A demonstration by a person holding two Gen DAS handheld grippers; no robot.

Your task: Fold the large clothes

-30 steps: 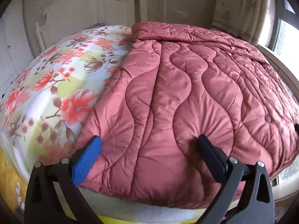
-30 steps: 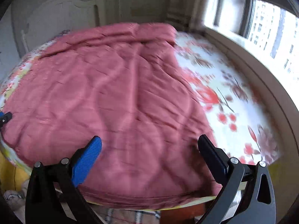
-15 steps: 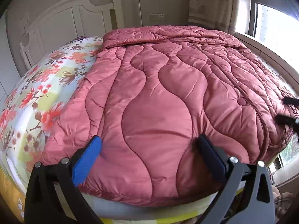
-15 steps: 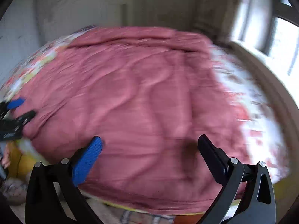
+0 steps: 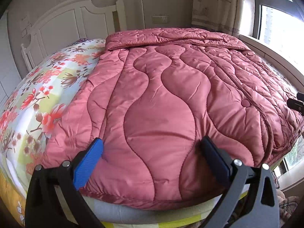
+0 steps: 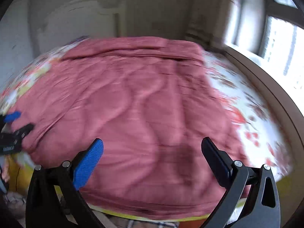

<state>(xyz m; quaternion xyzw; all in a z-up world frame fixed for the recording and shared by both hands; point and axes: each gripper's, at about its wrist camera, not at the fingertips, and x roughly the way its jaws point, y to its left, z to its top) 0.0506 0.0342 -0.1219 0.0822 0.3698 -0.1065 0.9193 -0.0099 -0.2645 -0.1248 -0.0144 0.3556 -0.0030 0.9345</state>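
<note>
A bedroom with beige walls holds a bed [image 5: 36,95] dressed in a floral sheet, its white panelled headboard [image 5: 62,26] against the far wall and a window [image 5: 281,19] with a patterned curtain [image 5: 216,5] on one side. Spread across most of the bed lies a large pink quilted coat [image 5: 161,102], stitched in wavy lines, with a row of snap buttons running along its front and its far end folded into a thick band near the headboard. The coat's near hem hangs slightly over the foot of the mattress, and the floral sheet shows bare to the left of it in the left wrist view and to the right of it in the right wrist view, which is blurred. The left tool [image 5: 152,157] hovers at the near hem with its jaws spread wide, the blue pad and the dark pad both over the coat's fabric but gripping nothing. The right tool [image 6: 152,157] is likewise spread open above the near edge of the coat, holding nothing; its tips also show at the right edge of the left wrist view, beside the coat's side. The left tool appears at the left edge of the right wrist view, close by the coat's other side.
</note>
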